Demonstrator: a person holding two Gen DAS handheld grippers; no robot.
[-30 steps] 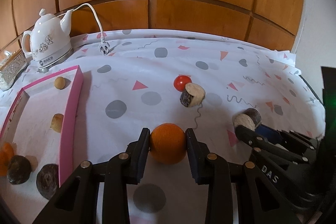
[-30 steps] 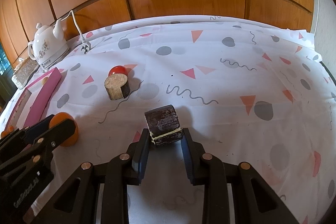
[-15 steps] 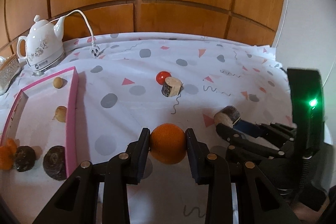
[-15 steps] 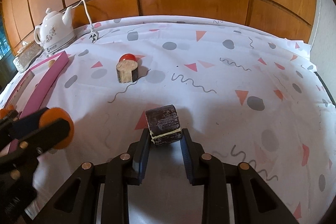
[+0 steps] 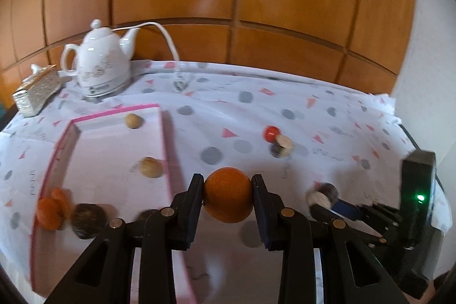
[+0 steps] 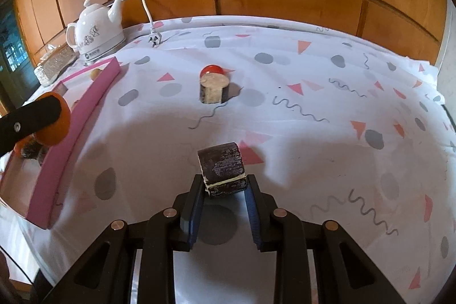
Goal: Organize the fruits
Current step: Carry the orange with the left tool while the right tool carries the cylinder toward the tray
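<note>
- Since the earlier left-wrist frame, the pink tray (image 5: 168,161) has shifted from far left to left centre, just left of the left claw (image 5: 228,200).
- Left claw pinches the orange (image 5: 228,198), beside the tray's right wall.
- Right claw (image 6: 223,187) pinches a dark chunk (image 6: 222,170); the tray lies at that frame's left edge.
- Surface: patterned cloth (image 6: 313,93); wood panels behind.

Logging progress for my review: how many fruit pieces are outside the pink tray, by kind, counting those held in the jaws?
Orange: 1
Red tomato: 1
Dark-skinned stalk chunks: 2
Total: 4
</note>
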